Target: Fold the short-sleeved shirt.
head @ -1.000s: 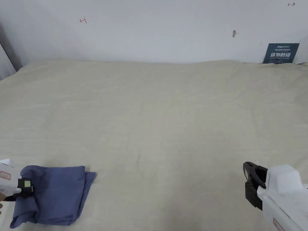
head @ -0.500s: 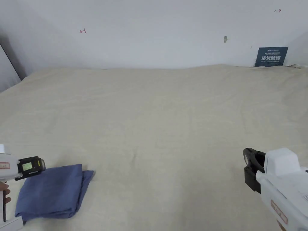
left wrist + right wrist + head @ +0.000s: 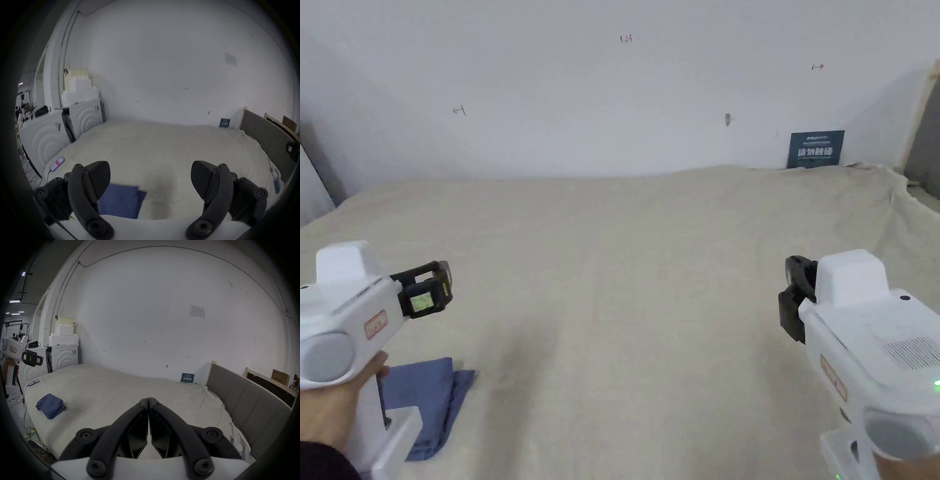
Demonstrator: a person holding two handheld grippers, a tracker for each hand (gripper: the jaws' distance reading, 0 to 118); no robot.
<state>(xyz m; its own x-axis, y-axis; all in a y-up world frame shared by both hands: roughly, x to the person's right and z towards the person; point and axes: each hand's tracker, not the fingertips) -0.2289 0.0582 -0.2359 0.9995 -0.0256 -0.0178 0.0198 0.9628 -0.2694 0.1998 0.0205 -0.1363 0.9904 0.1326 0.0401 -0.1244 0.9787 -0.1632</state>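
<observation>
The shirt (image 3: 50,405) lies folded at the bed's (image 3: 650,262) near left corner. My left gripper (image 3: 151,180) hangs spread above it, my right gripper (image 3: 148,402) pressed together, empty. Folding looks finished; nothing left but withdrawing.

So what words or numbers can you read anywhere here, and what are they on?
"1.23", roughly: red writing on the wall.
Blue sign against the wall: white characters, too small to read.
Red sticker on the left gripper: too blurred to read.
</observation>
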